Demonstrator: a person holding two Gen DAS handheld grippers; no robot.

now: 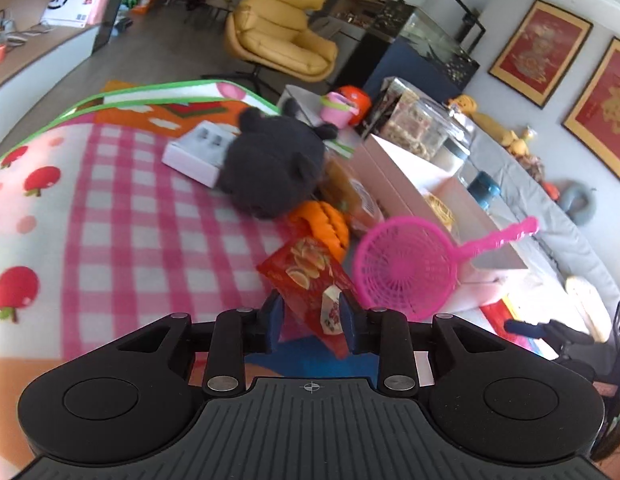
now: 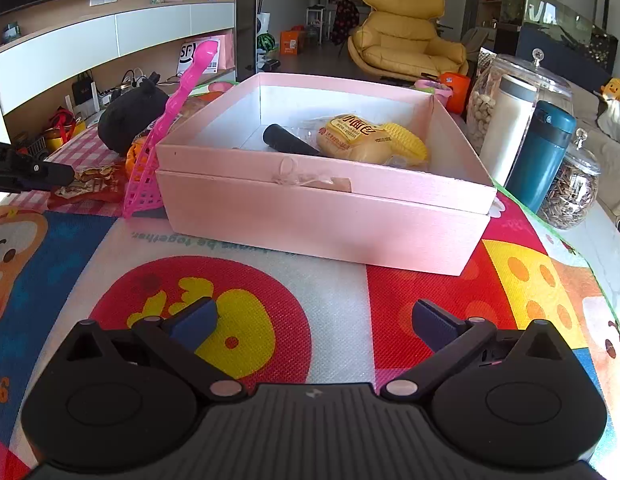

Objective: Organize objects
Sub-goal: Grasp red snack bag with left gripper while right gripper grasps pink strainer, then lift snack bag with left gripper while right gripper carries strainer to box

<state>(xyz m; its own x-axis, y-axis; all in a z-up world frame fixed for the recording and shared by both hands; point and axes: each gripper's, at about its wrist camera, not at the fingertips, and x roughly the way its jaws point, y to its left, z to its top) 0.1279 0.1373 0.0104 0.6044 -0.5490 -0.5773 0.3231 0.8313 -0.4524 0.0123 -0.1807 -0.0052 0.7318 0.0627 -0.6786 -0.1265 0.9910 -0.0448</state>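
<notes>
We held the left gripper (image 1: 312, 312) with its jaws clamped on a red snack packet (image 1: 310, 276), low over the checked mat (image 1: 121, 200) beside the pink strainer (image 1: 406, 266). Our right gripper (image 2: 314, 322) hovered with jaws wide apart and nothing between them, before the pink box (image 2: 322, 216) that held a bread packet (image 2: 354, 138).

"SF" on white box (image 1: 71, 4), "be together" on play mat (image 2: 237, 240)

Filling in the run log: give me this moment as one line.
left gripper: closed on red snack packet | right gripper: open, empty, over mat | pink box: holds bread, corn, black item | pink strainer: beside box
</notes>
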